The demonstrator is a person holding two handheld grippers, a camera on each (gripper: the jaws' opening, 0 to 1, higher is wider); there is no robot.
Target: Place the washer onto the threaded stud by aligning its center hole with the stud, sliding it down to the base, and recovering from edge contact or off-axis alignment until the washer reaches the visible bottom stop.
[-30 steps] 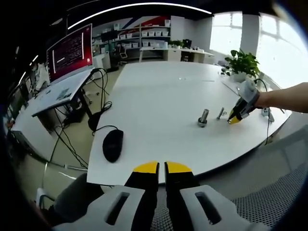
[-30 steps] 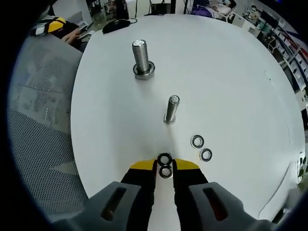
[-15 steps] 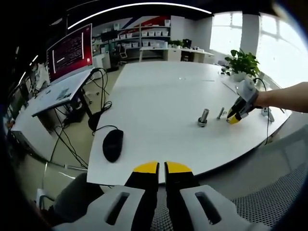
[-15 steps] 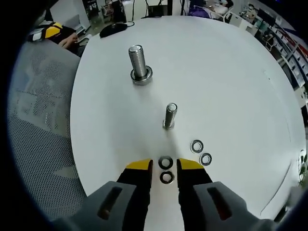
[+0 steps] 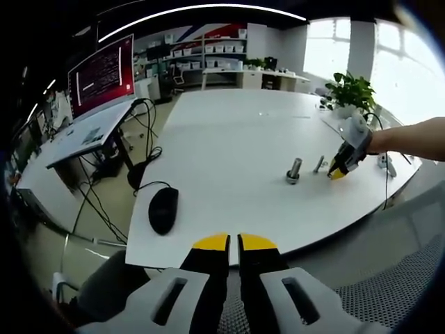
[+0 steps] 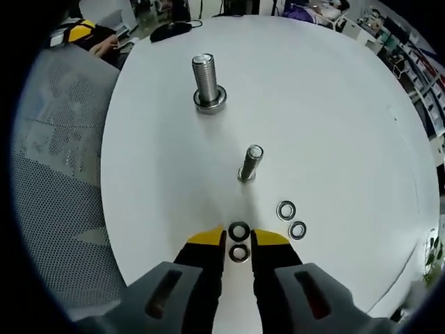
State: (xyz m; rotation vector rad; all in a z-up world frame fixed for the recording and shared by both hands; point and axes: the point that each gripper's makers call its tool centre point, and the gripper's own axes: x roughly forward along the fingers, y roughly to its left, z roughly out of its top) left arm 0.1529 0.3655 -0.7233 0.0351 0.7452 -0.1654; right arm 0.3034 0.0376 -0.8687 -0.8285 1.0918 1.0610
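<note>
In the right gripper view a large threaded stud stands upright on the white table with a washer at its base. A thinner stud stands nearer. Two washers lie flat in a row between the yellow fingertips of my right gripper, which is open by a narrow gap just wider than them. Two more washers lie to the right. In the left gripper view my left gripper is shut on nothing at the table's near edge, far from both studs and the right gripper.
A black mouse and its cable lie on the table's left part. A side desk carries a red-lit monitor. A potted plant stands at the far right. A mesh chair is beside the table edge.
The right gripper's jaws have narrowed around the two washers after standing wider half a second ago. The left gripper has not moved.
</note>
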